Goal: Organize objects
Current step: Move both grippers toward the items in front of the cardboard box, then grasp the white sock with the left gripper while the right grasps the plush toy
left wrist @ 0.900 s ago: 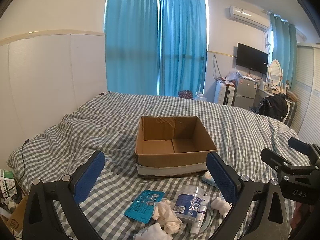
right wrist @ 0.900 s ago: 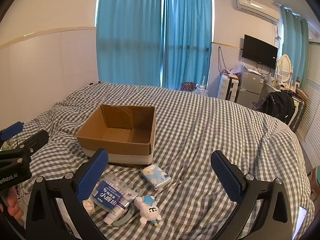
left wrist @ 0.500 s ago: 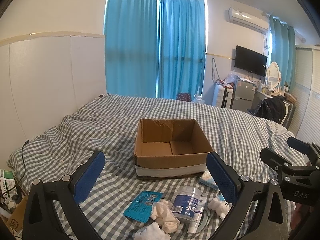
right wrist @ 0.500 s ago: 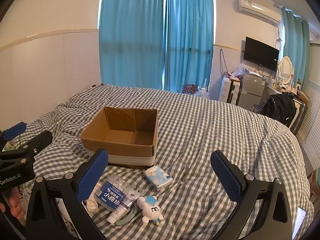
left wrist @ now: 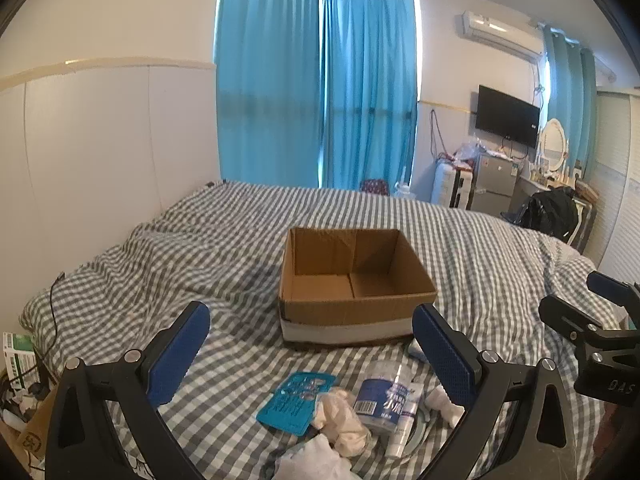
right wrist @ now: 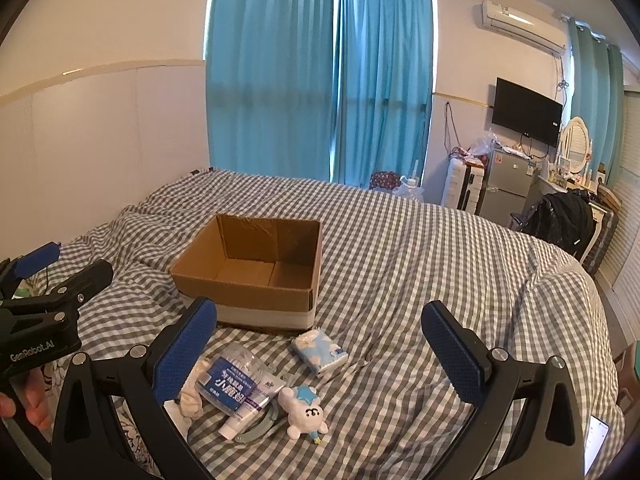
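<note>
An open, empty cardboard box sits on the checked bed. In front of it lie a teal packet, crumpled white cloth, a blue-labelled tub, a white tube, a tissue pack and a small white plush toy. My left gripper is open and empty, above the pile. My right gripper is open and empty, above the tissue pack and toy.
The checked bedspread fills the foreground. A white wall panel stands left and blue curtains behind. A fridge, TV and black backpack stand at the far right. Boxes lie on the floor at left.
Both grippers have risen and pulled back slightly, so the box and the pile sit lower in view. Both stay open. No object moved.
</note>
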A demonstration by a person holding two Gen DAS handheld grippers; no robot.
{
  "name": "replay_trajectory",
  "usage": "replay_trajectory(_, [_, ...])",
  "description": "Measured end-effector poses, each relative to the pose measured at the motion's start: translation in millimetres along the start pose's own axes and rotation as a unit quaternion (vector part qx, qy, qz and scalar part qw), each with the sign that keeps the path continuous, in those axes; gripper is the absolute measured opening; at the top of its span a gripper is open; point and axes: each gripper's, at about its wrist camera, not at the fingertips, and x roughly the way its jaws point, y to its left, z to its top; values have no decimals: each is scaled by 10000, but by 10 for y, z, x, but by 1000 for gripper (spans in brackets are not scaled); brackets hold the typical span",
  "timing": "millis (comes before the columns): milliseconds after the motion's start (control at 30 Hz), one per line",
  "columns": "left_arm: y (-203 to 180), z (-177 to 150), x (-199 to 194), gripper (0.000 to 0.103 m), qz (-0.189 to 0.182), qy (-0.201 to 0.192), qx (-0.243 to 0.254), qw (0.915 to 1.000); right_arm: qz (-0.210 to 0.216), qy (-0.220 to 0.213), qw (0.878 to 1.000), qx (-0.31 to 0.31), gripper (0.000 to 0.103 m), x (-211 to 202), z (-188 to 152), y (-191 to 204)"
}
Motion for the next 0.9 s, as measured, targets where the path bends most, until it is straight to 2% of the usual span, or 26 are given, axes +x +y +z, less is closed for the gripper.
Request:
replay_trajectory(367, [8, -259, 237, 103, 189, 433, 198, 9987, 94, 464, 9989, 13, 103, 240, -200, -21])
replay_trajectory(533, [61, -461, 467, 103, 369, 847, 368, 9950, 189, 743, 9971, 7, 103, 400, -334, -21])
replay_trajectory(633, [65, -637, 600, 103, 279, 1171, 379, 9920, 229, 1016, 9946, 5, 102, 566, -458, -30])
replay_trajectory(833, [-188, -916, 762, 99, -51, 1581, 765, 9844, 266, 1614, 9865, -60, 93, 914, -731, -20])
replay_trajectory(900, [-271, -1017, 815, 91, -181, 1703, 923, 9809, 299, 1783, 9835, -75, 92, 1010, -814, -21])
